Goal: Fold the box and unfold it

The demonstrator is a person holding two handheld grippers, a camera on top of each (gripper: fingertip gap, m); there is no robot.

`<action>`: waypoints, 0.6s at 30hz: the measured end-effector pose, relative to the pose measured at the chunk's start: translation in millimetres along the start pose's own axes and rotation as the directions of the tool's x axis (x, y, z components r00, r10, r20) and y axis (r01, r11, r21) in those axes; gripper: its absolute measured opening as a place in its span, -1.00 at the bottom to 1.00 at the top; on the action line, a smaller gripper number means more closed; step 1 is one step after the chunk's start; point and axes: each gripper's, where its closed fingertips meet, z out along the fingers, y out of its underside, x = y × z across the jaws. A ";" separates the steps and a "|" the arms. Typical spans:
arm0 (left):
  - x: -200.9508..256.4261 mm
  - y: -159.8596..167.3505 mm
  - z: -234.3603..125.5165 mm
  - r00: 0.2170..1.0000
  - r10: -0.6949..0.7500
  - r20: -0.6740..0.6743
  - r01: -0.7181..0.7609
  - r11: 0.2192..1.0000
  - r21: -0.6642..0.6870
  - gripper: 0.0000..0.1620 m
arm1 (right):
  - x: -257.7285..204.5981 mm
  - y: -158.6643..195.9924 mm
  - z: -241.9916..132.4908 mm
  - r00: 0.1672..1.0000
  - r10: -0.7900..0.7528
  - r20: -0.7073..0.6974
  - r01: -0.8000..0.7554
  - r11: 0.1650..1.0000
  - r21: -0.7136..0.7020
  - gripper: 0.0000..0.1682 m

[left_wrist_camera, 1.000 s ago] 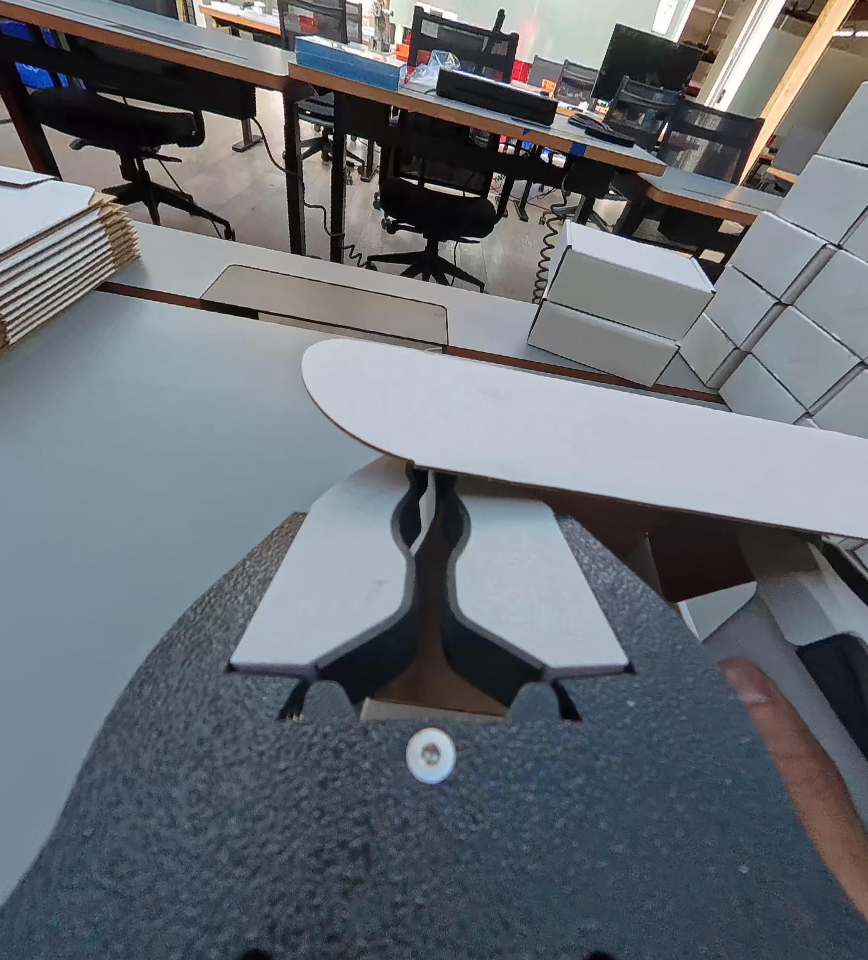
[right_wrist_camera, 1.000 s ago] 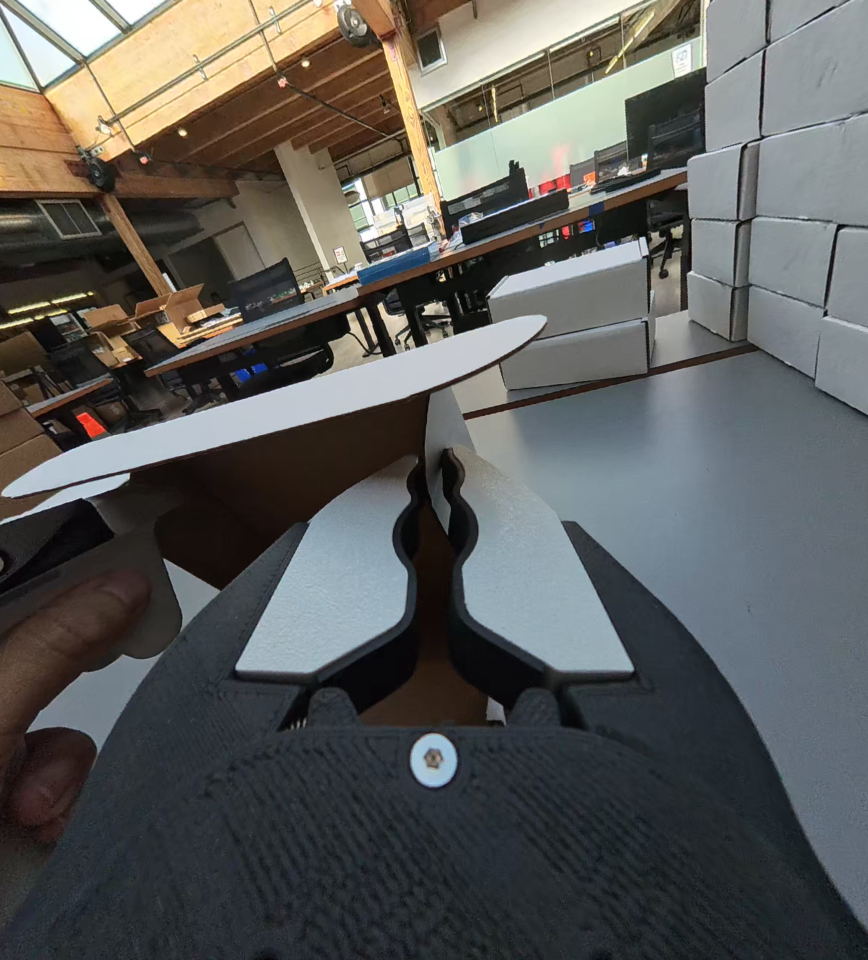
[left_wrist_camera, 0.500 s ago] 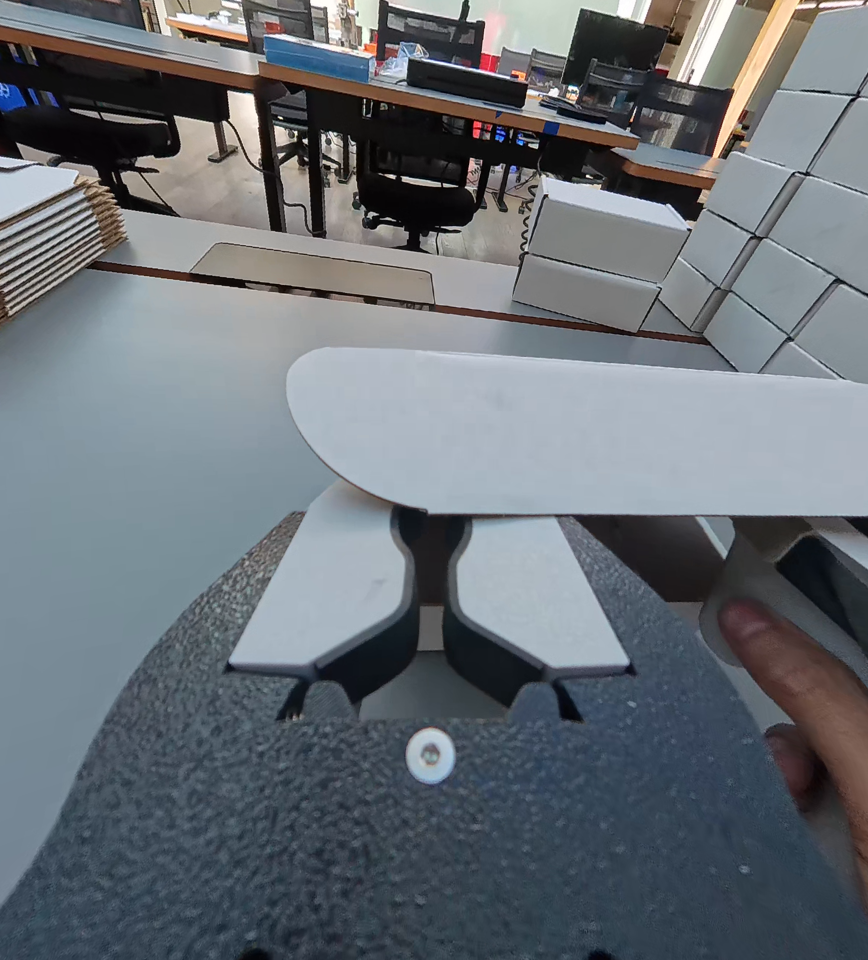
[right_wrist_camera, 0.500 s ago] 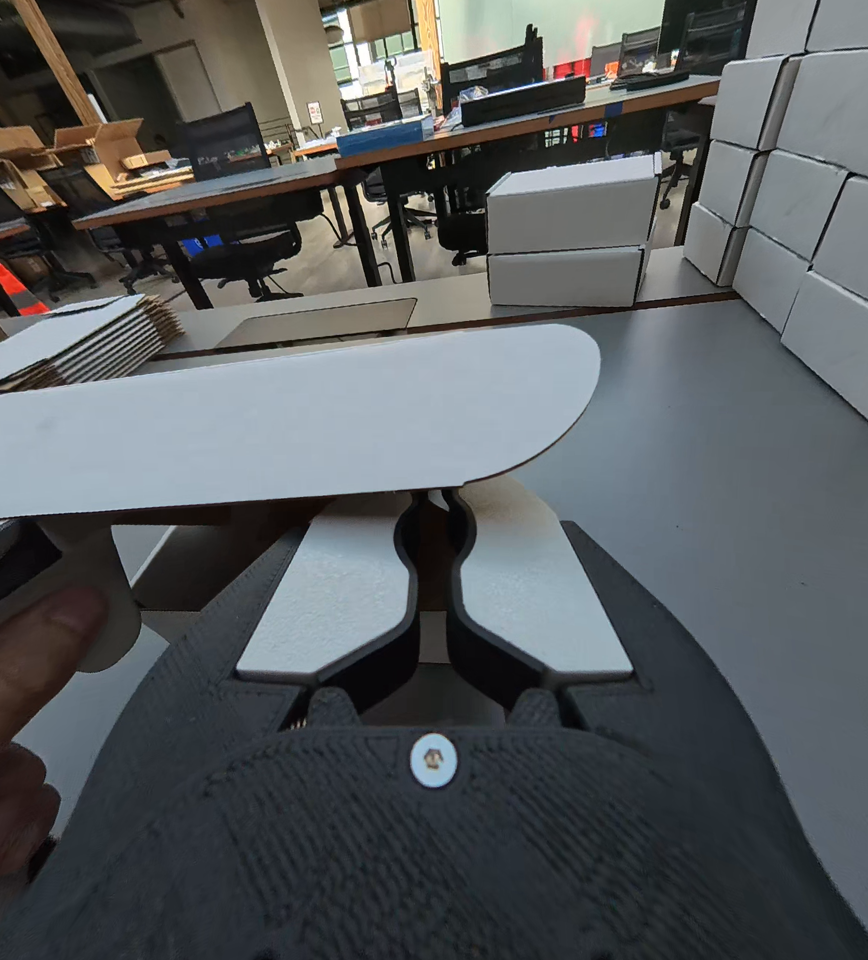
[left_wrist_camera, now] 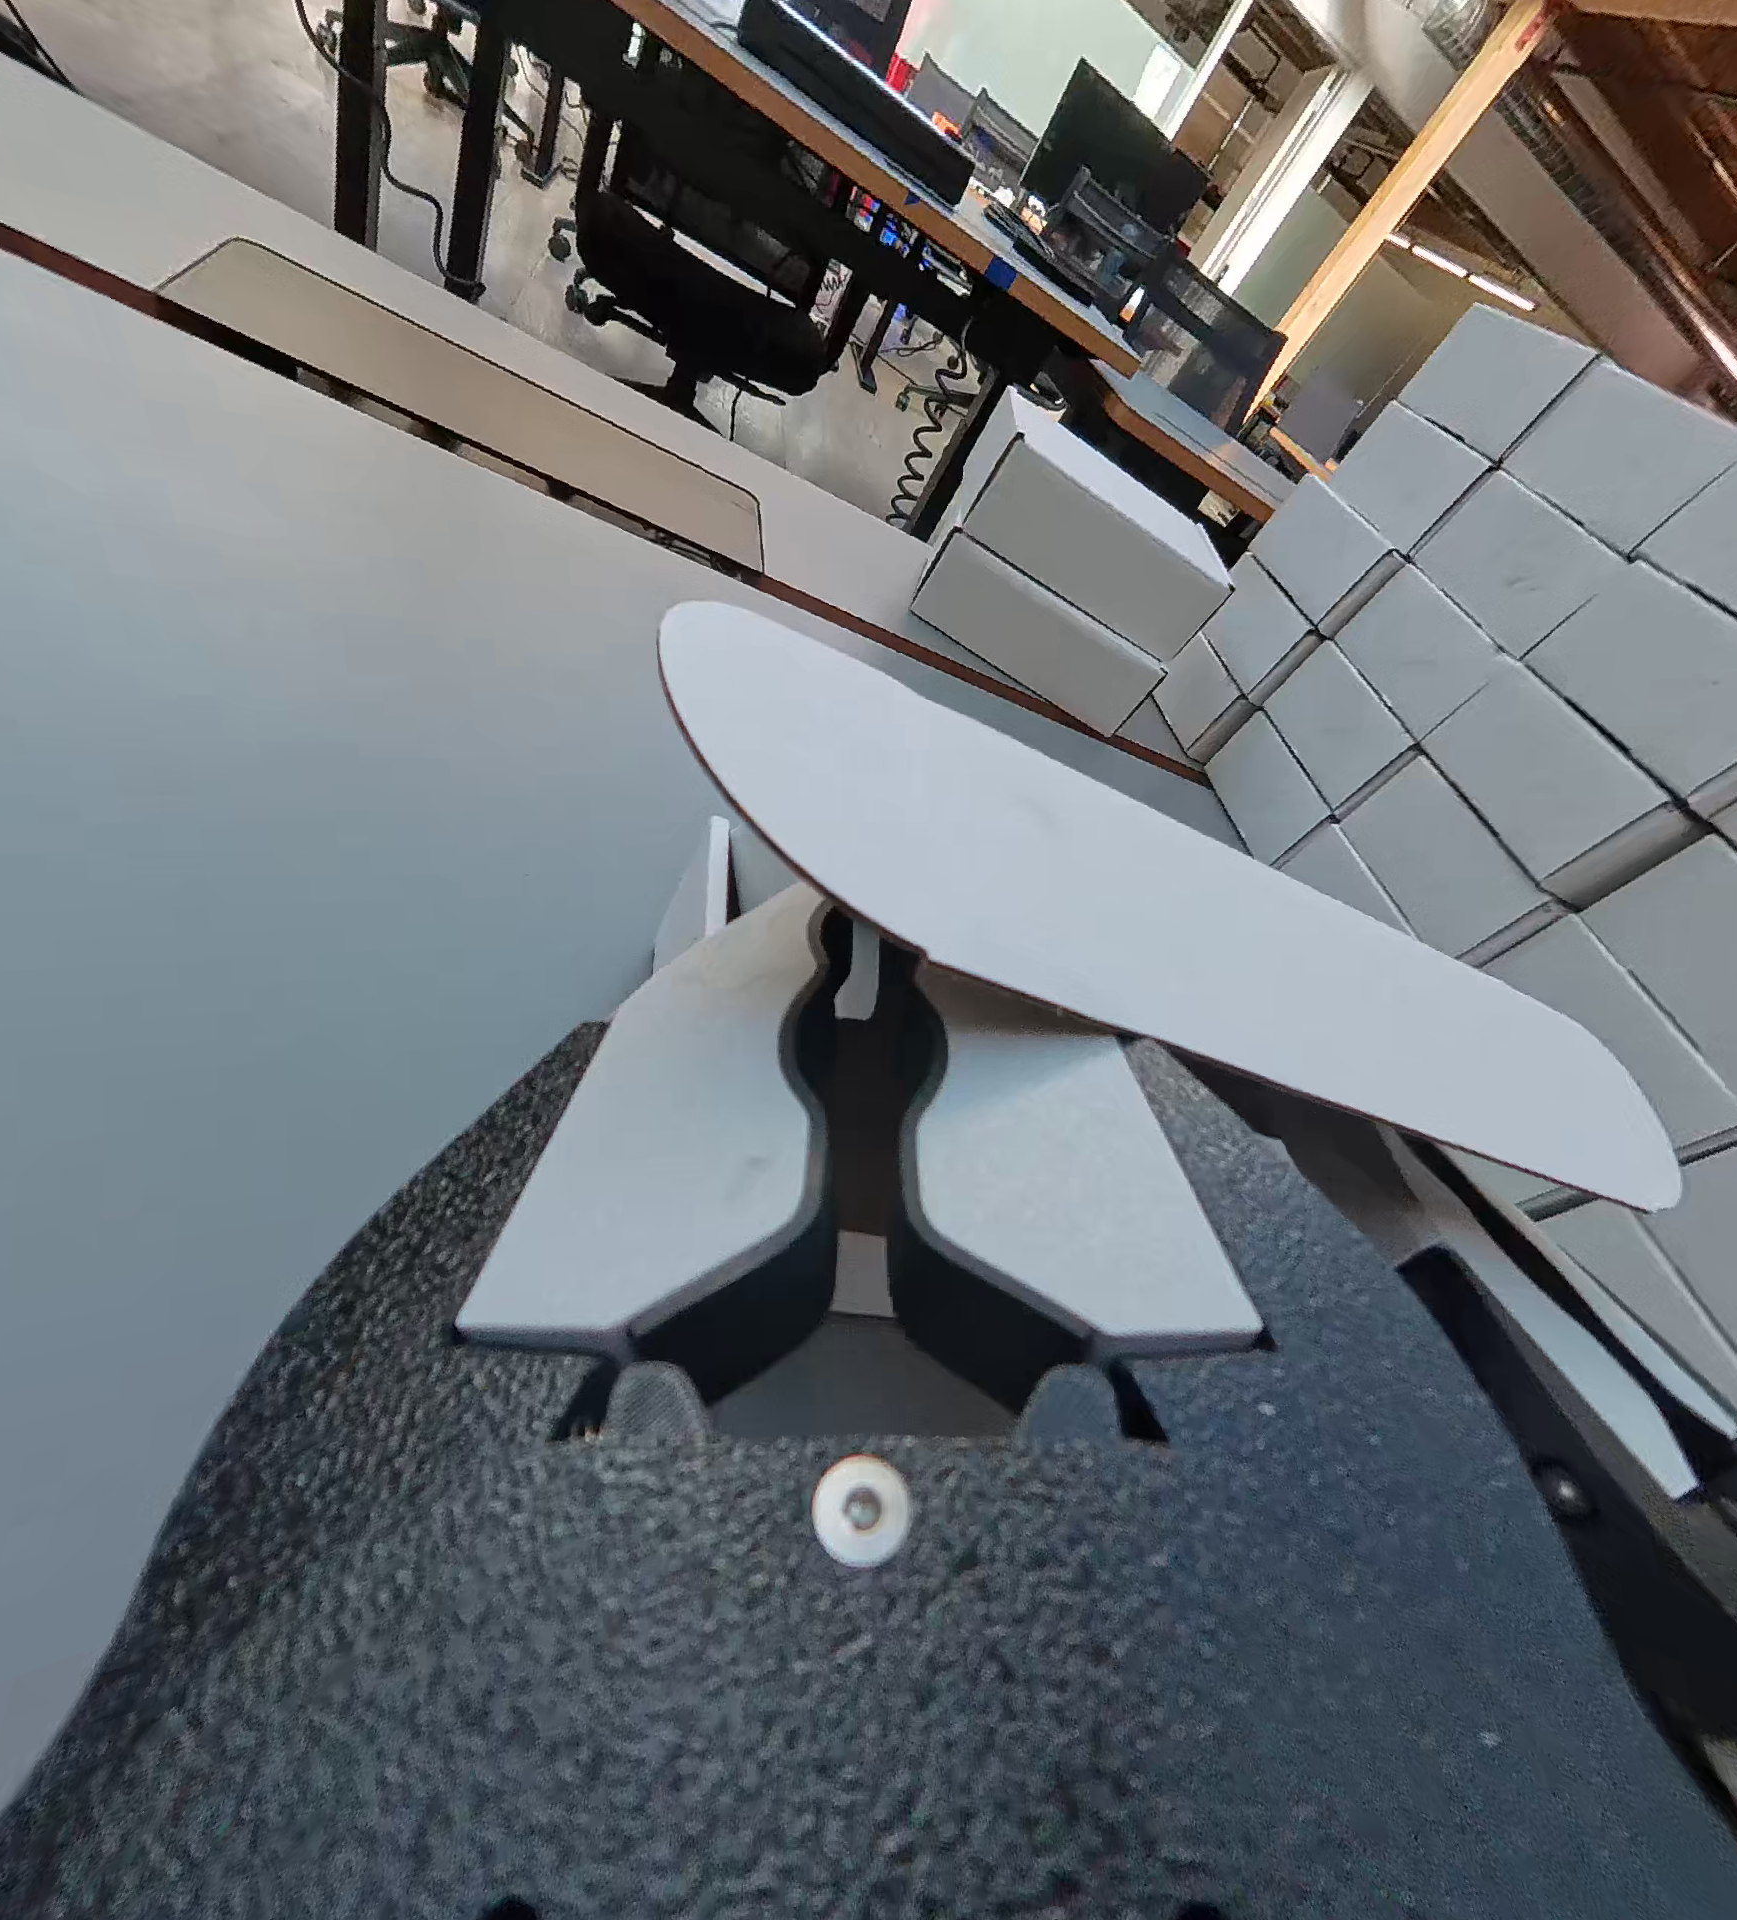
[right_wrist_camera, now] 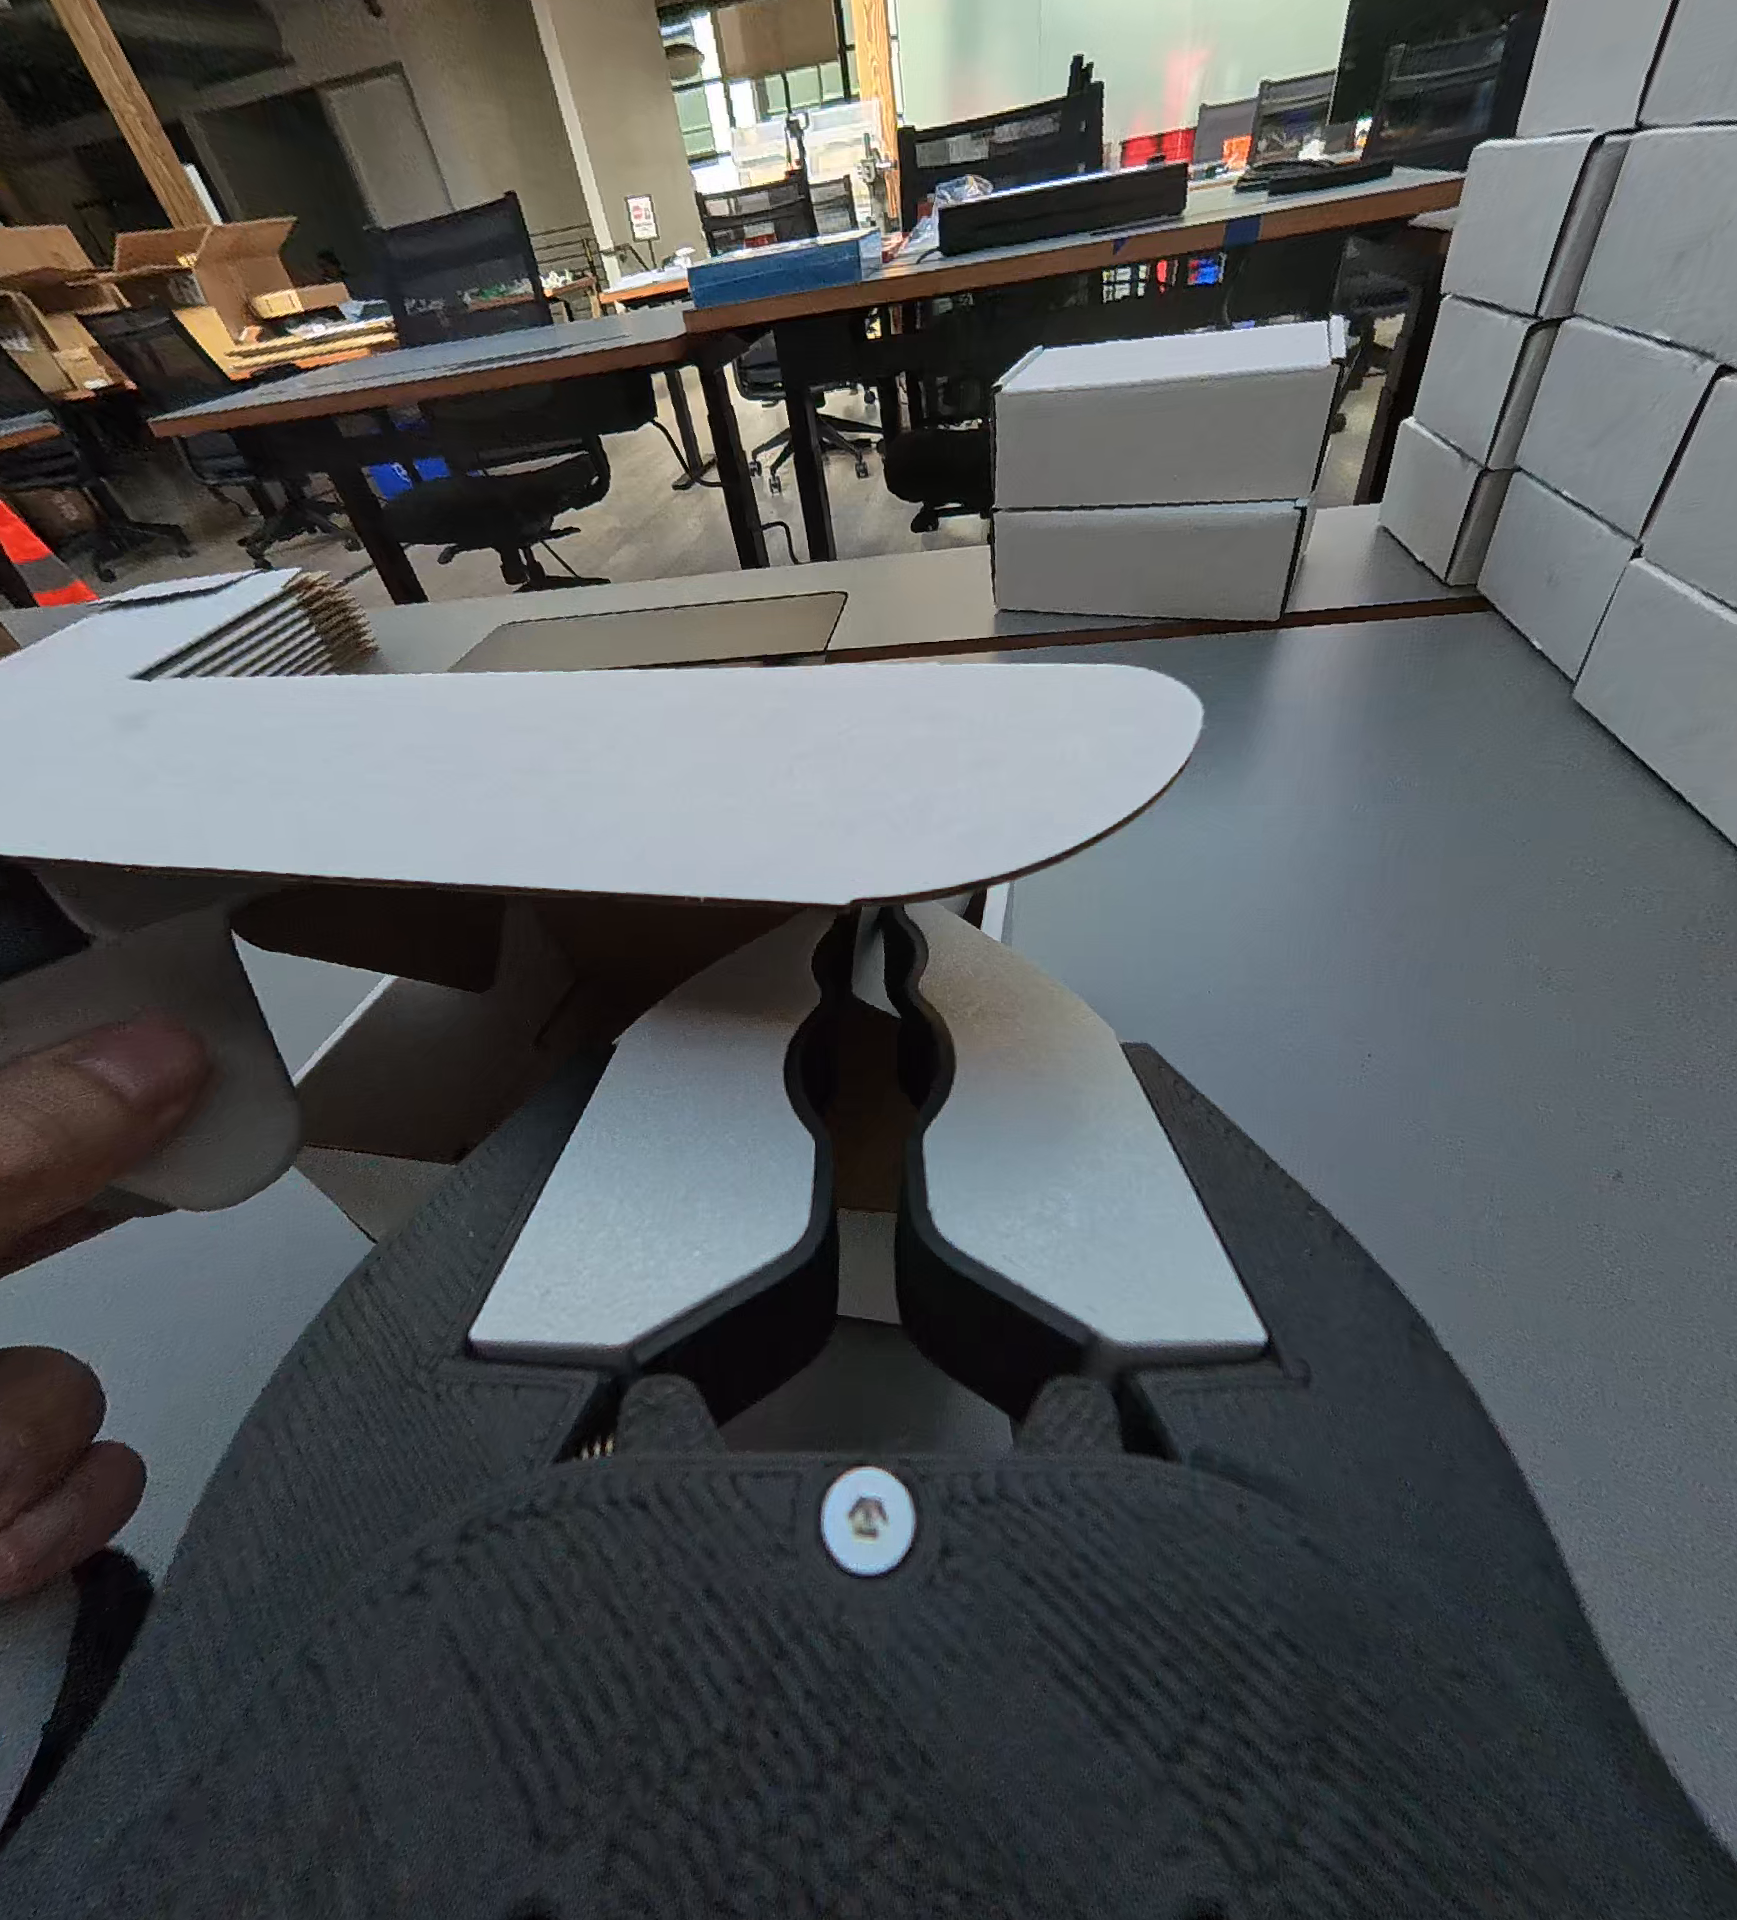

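Left gripper [left_wrist_camera: 859, 997]: I pinch one box [left_wrist_camera: 1103, 883] wall.
Right gripper [right_wrist_camera: 869, 977]: I pinch the opposite wall, steadying it.
Flap [right_wrist_camera: 531, 779]: overhangs, likely tucking next.

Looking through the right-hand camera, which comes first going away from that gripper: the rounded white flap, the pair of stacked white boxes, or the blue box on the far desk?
From the right gripper, nearest first:
1. Rounded white flap, just above the fingertips, spreading left.
2. Pair of stacked white boxes, at the table's far edge, slightly right.
3. Blue box, on the desk beyond, slightly left.
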 end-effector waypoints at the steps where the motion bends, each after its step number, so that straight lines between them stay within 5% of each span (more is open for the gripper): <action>1: -0.7 3.0 -2.8 0.999 0.048 0.014 -0.048 0.999 0.006 -0.93 | 0.8 1.8 -0.8 1.000 -0.015 -0.011 0.015 1.000 -0.005 -0.93; 7: -2.3 24.1 -15.5 0.964 0.252 0.086 -0.256 0.966 0.031 -0.95 | 8.2 11.5 -1.3 0.999 -0.033 -0.021 0.032 0.998 -0.048 -0.95; 18: -6.8 51.1 -22.7 0.962 0.273 0.029 -0.266 0.954 -0.140 -0.96 | 21.2 35.6 -5.1 0.984 -0.160 0.082 0.175 0.958 -0.227 -0.96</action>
